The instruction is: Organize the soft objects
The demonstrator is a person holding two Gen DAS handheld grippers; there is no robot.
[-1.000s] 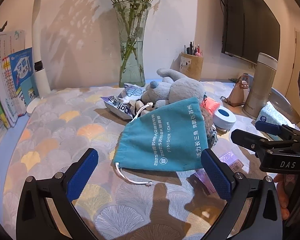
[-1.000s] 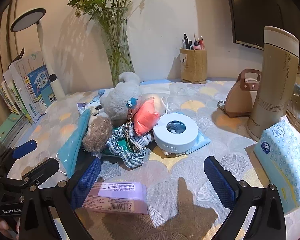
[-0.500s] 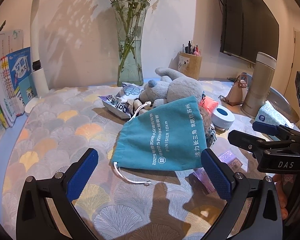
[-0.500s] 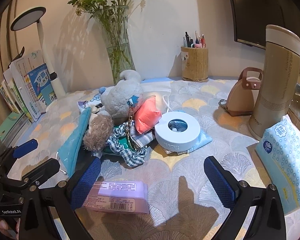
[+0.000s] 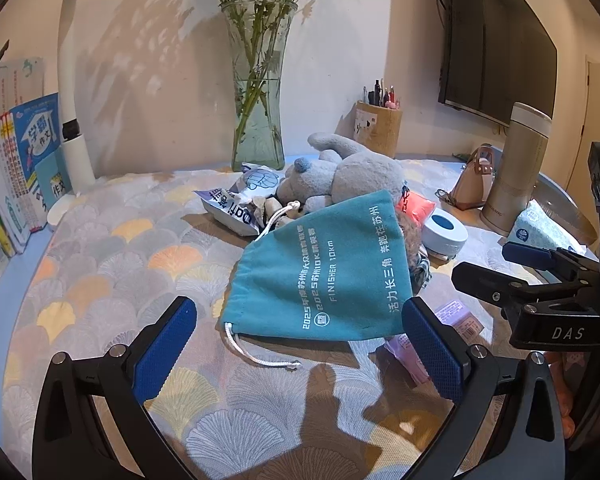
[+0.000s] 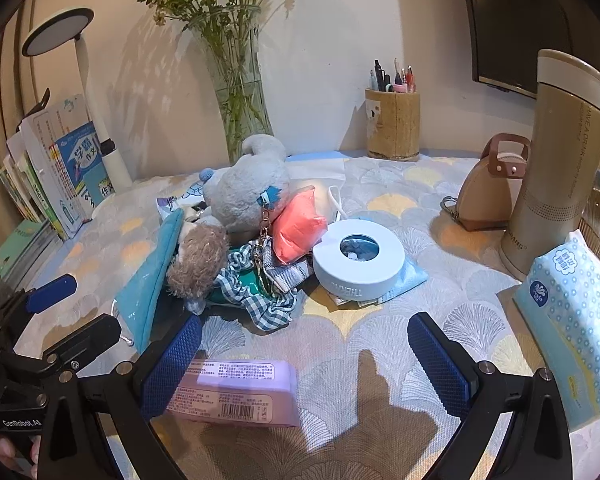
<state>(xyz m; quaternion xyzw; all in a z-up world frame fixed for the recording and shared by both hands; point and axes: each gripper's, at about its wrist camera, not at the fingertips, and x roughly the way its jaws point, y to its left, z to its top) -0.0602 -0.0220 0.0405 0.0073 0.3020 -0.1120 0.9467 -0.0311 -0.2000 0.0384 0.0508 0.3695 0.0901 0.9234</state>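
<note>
Scallop-patterned cloth covers the surface (image 5: pixel 112 264), backed by a cream wall.

Left wrist view, left to right:
- Books (image 5: pixel 16 160), upright, far left edge.
- Lamp stem (image 5: pixel 72 92), white, just right of the books.
- Left gripper (image 5: pixel 300 348), lower frame; blue fingers (image 5: pixel 166 350) spread wide, holding nothing, hovering above the cloth.
- Glass vase (image 5: pixel 258 120) with flowers, upper centre.
- Snack packet (image 5: pixel 232 208), left of the pile, partly under the toy.
- Teal drawstring bag (image 5: pixel 320 280), centre, lying flat and leaning up against the pile; white cord trailing at its lower left corner.
- Grey plush toy (image 5: pixel 348 176), behind the bag, on its side.
- Right gripper (image 5: pixel 540 276), seen from the side at the right edge.

Right wrist view, left to right:
- Purple wipes pack (image 6: pixel 236 392), lower centre-left, touching the inner face of the left-hand finger (image 6: pixel 172 364).
- Brown fuzzy toy (image 6: pixel 198 266), beside the teal bag's edge.
- Checked scrunchie (image 6: pixel 256 300), below the plush.
- Pink pouch (image 6: pixel 296 228), against the plush.
- White round container (image 6: pixel 358 260), centre.
- Right gripper (image 6: pixel 306 364), fingers wide apart, gripping nothing.
- Pen holder (image 6: pixel 392 124), rear.
- Tan flask (image 6: pixel 556 168) and tissue pack (image 6: pixel 568 332), right edge.

Change since a second ago: both views sit marginally farther back, objects slightly lower and smaller; finger spread and item positions unchanged.
</note>
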